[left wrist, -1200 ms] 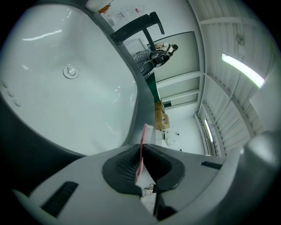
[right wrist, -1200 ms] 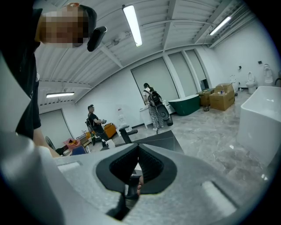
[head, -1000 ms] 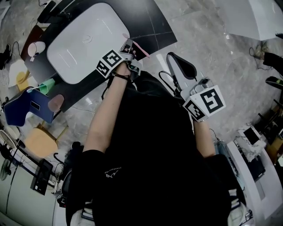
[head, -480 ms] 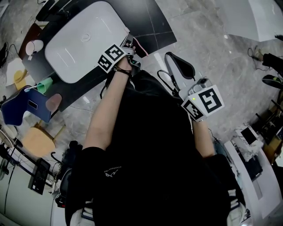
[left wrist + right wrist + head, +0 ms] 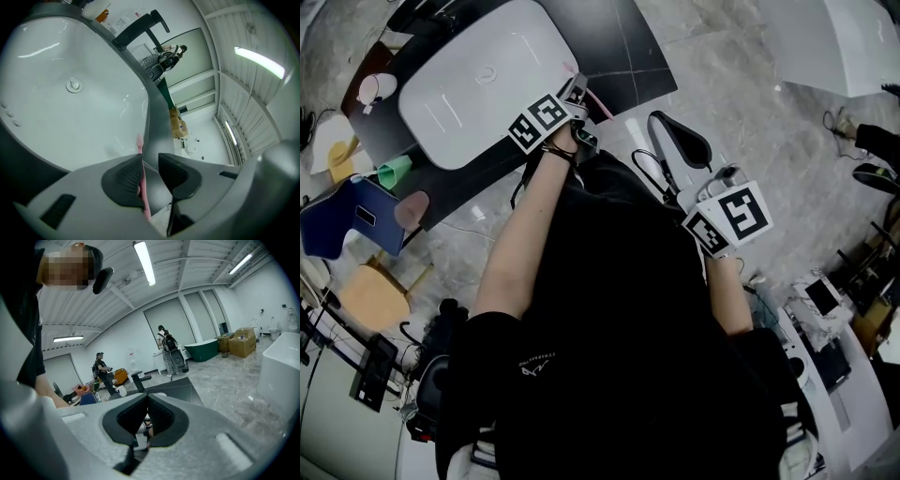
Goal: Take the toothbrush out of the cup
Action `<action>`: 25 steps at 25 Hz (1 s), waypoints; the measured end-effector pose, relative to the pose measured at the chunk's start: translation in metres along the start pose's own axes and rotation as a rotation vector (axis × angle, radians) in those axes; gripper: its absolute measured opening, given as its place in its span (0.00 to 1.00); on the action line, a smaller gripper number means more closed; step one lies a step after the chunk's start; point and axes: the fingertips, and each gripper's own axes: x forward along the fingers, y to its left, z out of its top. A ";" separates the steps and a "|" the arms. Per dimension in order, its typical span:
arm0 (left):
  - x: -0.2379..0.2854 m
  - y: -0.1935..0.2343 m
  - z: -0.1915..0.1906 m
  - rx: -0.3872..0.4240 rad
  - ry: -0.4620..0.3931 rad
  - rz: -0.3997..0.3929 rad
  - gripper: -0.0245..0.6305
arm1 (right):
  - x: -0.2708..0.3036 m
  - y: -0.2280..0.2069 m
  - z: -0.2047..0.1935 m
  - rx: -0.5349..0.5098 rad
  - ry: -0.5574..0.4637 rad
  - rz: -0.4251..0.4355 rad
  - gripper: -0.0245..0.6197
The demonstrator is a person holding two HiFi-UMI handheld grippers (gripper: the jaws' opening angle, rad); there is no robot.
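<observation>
A pink toothbrush [image 5: 139,142] lies along the right rim of the white basin [image 5: 56,103], bristle head pointing away from me. My left gripper [image 5: 151,164] has just been opening. The handle still runs between its jaws, close against the left pad, with a clear gap to the right pad. From the head view, the left gripper [image 5: 577,92] sits at the basin's near right corner, with the toothbrush [image 5: 600,103] poking out beside it. A green cup [image 5: 394,172] stands far left on the dark counter. My right gripper [image 5: 147,398] hangs off the counter, jaws together, holding nothing.
A black tap [image 5: 140,26] rises behind the basin. The dark counter [image 5: 623,47] ends just right of the toothbrush. A black saddle-shaped seat [image 5: 680,141] stands near the right gripper. A blue chair [image 5: 347,220] and people in the background are well away.
The left gripper stays at the basin's right corner with the pink toothbrush beside it. The right gripper has hardly shifted. The head view itself has drifted a little.
</observation>
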 end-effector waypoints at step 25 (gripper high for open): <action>-0.199 -0.125 0.057 0.704 -0.344 -0.213 0.05 | 0.006 0.076 0.008 -0.125 -0.058 0.142 0.05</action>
